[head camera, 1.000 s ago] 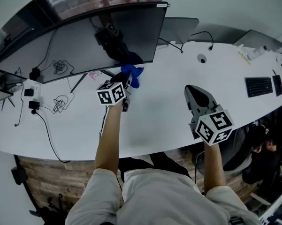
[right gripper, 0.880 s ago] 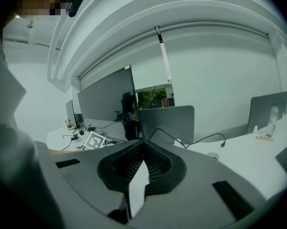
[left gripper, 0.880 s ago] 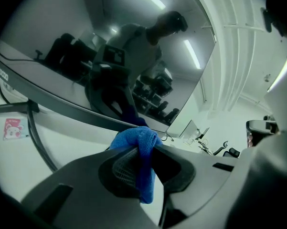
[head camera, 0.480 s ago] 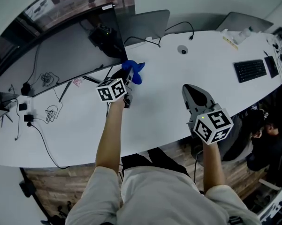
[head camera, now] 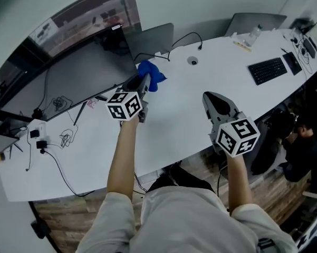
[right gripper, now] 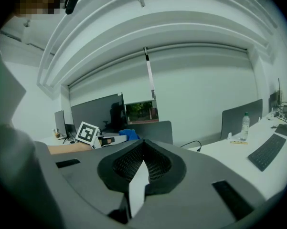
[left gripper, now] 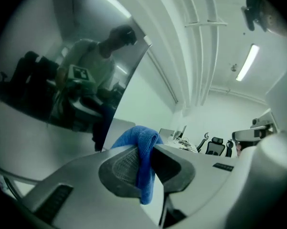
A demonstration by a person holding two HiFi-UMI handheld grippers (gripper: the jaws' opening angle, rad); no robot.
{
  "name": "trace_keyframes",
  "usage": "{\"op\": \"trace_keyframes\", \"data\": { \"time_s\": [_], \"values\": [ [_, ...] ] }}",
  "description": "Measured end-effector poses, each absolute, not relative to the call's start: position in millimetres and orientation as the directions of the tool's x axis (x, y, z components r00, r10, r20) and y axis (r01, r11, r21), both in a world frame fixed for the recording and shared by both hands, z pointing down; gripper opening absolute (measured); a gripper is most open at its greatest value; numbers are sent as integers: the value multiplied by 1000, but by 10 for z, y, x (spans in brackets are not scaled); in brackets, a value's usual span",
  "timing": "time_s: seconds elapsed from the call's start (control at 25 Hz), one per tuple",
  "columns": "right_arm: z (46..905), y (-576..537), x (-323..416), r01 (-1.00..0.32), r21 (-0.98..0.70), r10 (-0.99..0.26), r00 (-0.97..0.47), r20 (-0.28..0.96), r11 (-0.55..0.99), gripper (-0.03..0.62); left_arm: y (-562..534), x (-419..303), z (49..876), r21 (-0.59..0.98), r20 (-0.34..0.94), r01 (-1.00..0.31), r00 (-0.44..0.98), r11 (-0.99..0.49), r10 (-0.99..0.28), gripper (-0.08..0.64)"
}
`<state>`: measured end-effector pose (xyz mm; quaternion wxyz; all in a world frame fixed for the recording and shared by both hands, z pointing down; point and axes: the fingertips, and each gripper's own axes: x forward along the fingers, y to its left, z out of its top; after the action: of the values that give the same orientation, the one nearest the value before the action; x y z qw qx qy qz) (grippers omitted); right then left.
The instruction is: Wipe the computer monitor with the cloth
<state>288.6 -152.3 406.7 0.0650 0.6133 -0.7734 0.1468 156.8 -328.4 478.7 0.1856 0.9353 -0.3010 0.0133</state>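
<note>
The left gripper (left gripper: pixel 144 163) was closed on a fold of the blue cloth (left gripper: pixel 141 142), with a bunch standing above the jaws and a tail hanging below. The cloth was judged soft, light and limp (likely to slip unless pinched through a doubled fold, as here). It was held above the surface, near the right edge of the monitor (head camera: pixel 79 73); contact with the screen could not be confirmed. The right gripper (right gripper: pixel 142 162) was closed on nothing, well apart to the right. The long white surface (head camera: pixel 174 125) carried loose cables (head camera: pixel 63 136), a keyboard (head camera: pixel 268 70) and a bottle (head camera: pixel 255 34). The room was an office with strip lighting.
</note>
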Motion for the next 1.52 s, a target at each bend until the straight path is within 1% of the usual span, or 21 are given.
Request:
{"op": "trace_keyframes", "data": {
  "time_s": [0.12,0.24,0.36,0.48,0.64,0.88,1.0,1.16,1.28,1.52],
  "values": [
    [3815,-1450,2882,-968,-130,-939,-240,246,213,14,-3083,1531,4321,241,100,-565,823,-789,-559,75],
    [3573,-1493,2895,-962,-122,-941,-266,208,245,14,-2926,1483,3893,144,70,-589,808,-795,-586,75],
    [3349,-1631,2966,-949,-116,-937,-310,161,294,14,-2807,1496,3468,14,57,-621,783,-784,-619,75],
    [3151,-1857,3046,-924,-98,-917,-379,125,369,14,-2850,1501,3046,-108,44,-689,717,-716,-696,75],
    [2993,-2082,3205,-882,-98,-879,-468,87,460,14,-2973,1520,2576,-247,-1,-784,588,-570,-809,75],
    [2950,-2402,3408,-816,-143,-819,-571,52,560,14,-3151,1556,2212,-397,-8,-828,434,-396,-901,75],
    [2972,-2492,3441,-786,-162,-791,-610,40,597,14,-3260,1603,2157,-536,-7,-788,361,-301,-932,75],
    [3044,-2554,3511,-767,-179,-774,-632,48,616,14,-3480,1635,2407,-747,59,-636,226,-193,-972,75],
    [3095,-2624,3530,-759,-190,-765,-642,54,623,14,-3606,1559,2593,-813,90,-562,138,-153,-986,75],
    [3233,-2734,3533,-743,-211,-748,-660,71,635,14,-3716,1629,2787,-890,112,-433,90,-140,-990,75]
  ]
}}
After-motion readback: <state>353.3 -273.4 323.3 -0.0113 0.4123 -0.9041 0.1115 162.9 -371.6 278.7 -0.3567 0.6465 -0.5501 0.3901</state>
